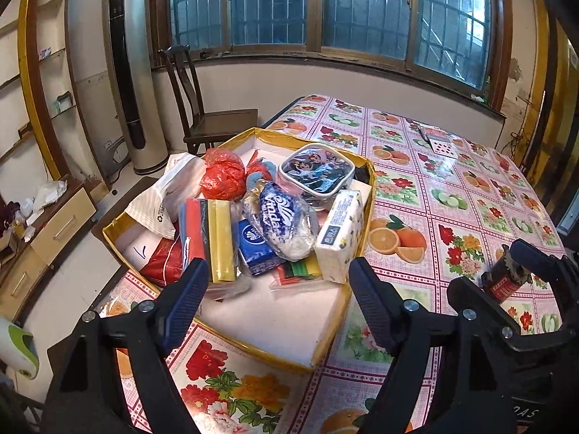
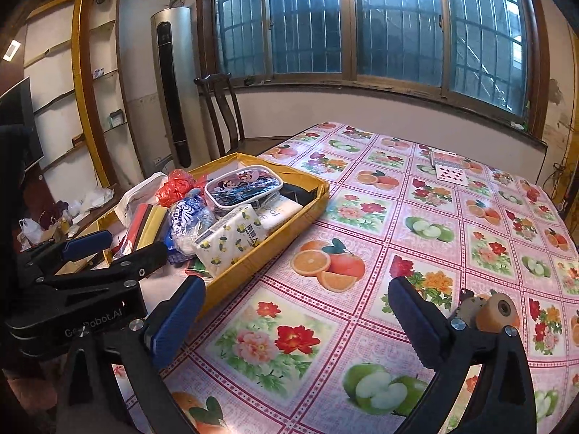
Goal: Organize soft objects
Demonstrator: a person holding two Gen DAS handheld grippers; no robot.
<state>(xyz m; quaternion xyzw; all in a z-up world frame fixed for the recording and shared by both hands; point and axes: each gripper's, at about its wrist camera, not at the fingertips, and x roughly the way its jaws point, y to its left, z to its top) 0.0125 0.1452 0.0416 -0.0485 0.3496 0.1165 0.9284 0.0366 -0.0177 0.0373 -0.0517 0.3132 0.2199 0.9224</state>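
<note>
Fruit-print oilcloth table [image 2: 362, 217] before us; both tongs, left [image 1: 278, 289] and right [image 2: 296, 311], gape empty beside the gold cardboard tray [image 1: 365, 209] — next, we'd pick the lemon-print tissue pack [image 1: 338, 235].

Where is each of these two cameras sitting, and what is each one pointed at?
Left wrist: rides the left gripper, open, facing the yellow box of soft goods; the right gripper shows at its right.
Right wrist: rides the right gripper, open over the fruit-print tablecloth; the left gripper shows at its left.
Shared: box, lemon-print tissue pack, window.
</note>
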